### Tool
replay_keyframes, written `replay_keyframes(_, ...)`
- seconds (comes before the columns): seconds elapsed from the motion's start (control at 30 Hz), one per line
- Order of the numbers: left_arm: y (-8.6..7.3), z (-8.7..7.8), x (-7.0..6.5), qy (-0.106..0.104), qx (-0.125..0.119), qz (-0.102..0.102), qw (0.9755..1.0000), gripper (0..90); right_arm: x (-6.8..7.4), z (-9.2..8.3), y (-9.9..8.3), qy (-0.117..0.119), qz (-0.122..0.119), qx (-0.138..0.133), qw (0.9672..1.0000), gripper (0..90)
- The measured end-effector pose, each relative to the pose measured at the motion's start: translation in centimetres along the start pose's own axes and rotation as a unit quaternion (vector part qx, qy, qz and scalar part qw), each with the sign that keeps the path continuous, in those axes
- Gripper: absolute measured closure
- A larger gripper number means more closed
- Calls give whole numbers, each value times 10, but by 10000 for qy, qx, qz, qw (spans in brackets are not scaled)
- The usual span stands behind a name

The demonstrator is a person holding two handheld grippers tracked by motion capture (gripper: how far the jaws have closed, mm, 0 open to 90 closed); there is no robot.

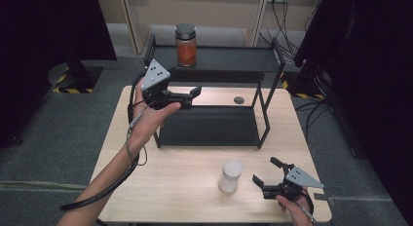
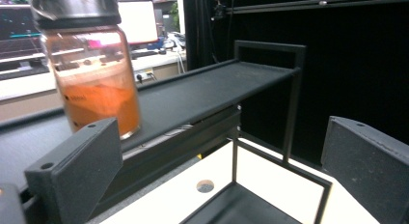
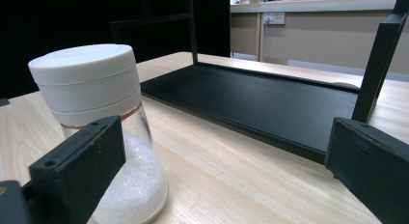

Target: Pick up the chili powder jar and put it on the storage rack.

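White-lidded jar: clear body holding white granules, upright on the wooden table, in front of the black two-tier rack. Right gripper: just beside the jar, jaws spread wide, holding nothing. Left gripper: raised over the rack's left end, jaws apart, empty. Orange-filled jar: dark lid, upright on the rack's upper shelf, apart from both grippers.

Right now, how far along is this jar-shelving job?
About halfway, it seems. Done: the orange-filled jar stands on the rack's top shelf. In hand: the right hand-held gripper, open, sits beside the white-lidded jar on the table. Left: gripping and shelving it. The left hand-held gripper is open.
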State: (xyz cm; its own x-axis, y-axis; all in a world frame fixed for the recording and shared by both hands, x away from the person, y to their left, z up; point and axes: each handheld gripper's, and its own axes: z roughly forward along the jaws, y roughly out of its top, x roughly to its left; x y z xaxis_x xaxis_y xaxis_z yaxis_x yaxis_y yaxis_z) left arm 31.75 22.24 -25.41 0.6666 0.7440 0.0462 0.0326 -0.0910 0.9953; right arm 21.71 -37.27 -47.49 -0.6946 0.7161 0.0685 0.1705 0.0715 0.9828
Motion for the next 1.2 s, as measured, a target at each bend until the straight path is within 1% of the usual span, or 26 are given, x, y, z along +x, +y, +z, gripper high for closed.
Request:
replay_keyframes(0.1, -5, -5, -3, -37, -18, 5, 10000, 1, 0, 0, 0, -1, 7, -4, 10000, 8)
replay_keyframes(0.33, -20, -13, -11, -215, -60, -11, 9998, 1, 0, 0, 0, 10, 3, -12, 10000, 8)
replay_keyframes(0.47, -34, -17, -14, -326, -94, -109, 9994, 1, 0, 0, 0, 7, 5, -21, 10000, 8)
replay_keyframes(0.6, -45, -18, -17, -445, -19, -138, 9989, 1, 1, 0, 0, 10, -8, -8, 10000, 8)
replay_keyframes(0.7, -53, -20, -19, -495, -15, -177, 9986, 2, 1, 1, 0, 14, 8, 3, 10000, 8)
replay_keyframes(0.83, -60, -23, -22, -536, -33, -160, 9984, 2, 1, 1, 0, 15, 7, 0, 10000, 8)
replay_keyframes(1.13, -78, -31, -28, -640, -85, -217, 9977, 3, 1, 1, 0, 15, -2, -8, 10000, 8)
replay_keyframes(1.2, -82, -32, -30, -626, -61, -154, 9979, 2, 1, 1, 0, 16, -3, -4, 10000, 8)
